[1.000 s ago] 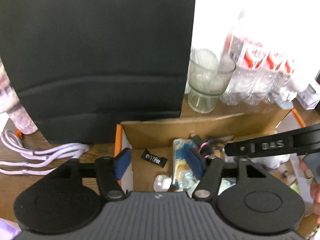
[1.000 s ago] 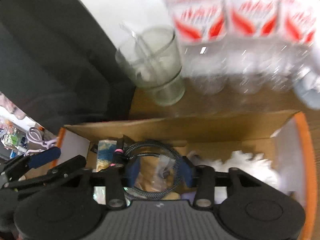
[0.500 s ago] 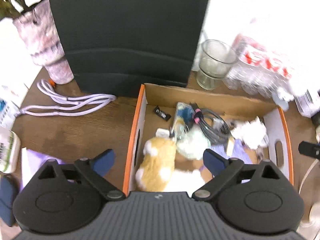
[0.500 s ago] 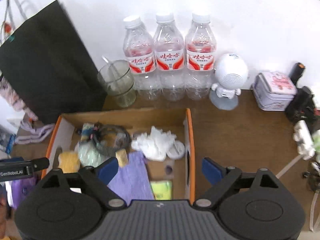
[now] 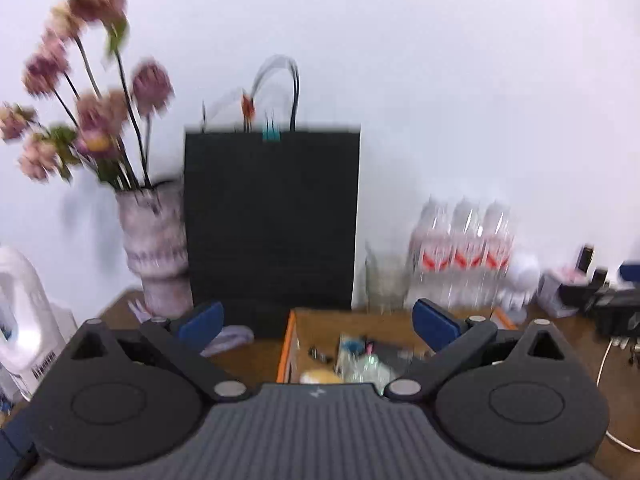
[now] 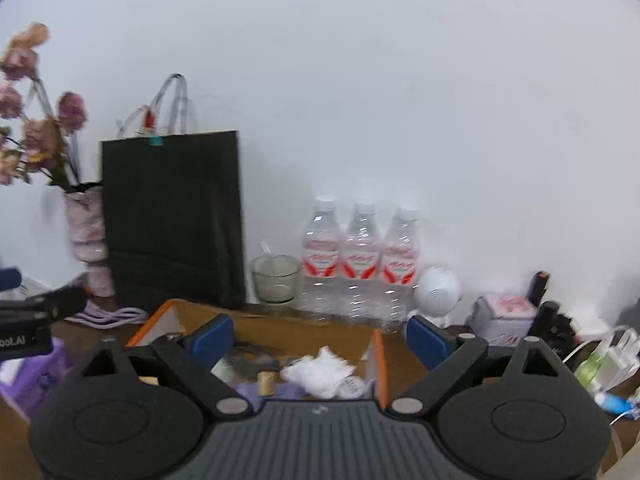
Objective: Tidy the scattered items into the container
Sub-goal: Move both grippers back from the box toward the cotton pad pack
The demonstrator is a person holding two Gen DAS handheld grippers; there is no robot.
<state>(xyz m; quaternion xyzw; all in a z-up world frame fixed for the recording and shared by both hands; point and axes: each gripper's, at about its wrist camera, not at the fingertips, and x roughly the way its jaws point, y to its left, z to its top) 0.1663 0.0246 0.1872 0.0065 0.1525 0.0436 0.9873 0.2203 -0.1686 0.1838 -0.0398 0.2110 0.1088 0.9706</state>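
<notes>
The cardboard box (image 5: 286,344) with orange edges stands on the wooden table below both grippers. In it lie a yellow plush (image 5: 320,377), a crumpled white tissue (image 6: 320,368), a cork-coloured piece (image 6: 265,382) and other small items, partly hidden by the gripper bodies. My left gripper (image 5: 318,320) hovers above the box's near left side. Its jaws are opening, with nothing between the blue pads. My right gripper (image 6: 319,336) hangs over the box's near side. Its jaws are also opening and hold nothing.
A black paper bag (image 5: 272,220) stands behind the box, with a vase of flowers (image 5: 156,248) to its left. A glass (image 6: 275,278), three water bottles (image 6: 360,264) and a white round speaker (image 6: 436,288) line the wall. A lilac cable (image 6: 108,314) and a purple packet (image 6: 28,376) lie left of the box.
Both grippers have pulled back and up out of the box and tilted toward the wall. Their jaws have spread wide. The braided cable that the right gripper held stays in the box.
</notes>
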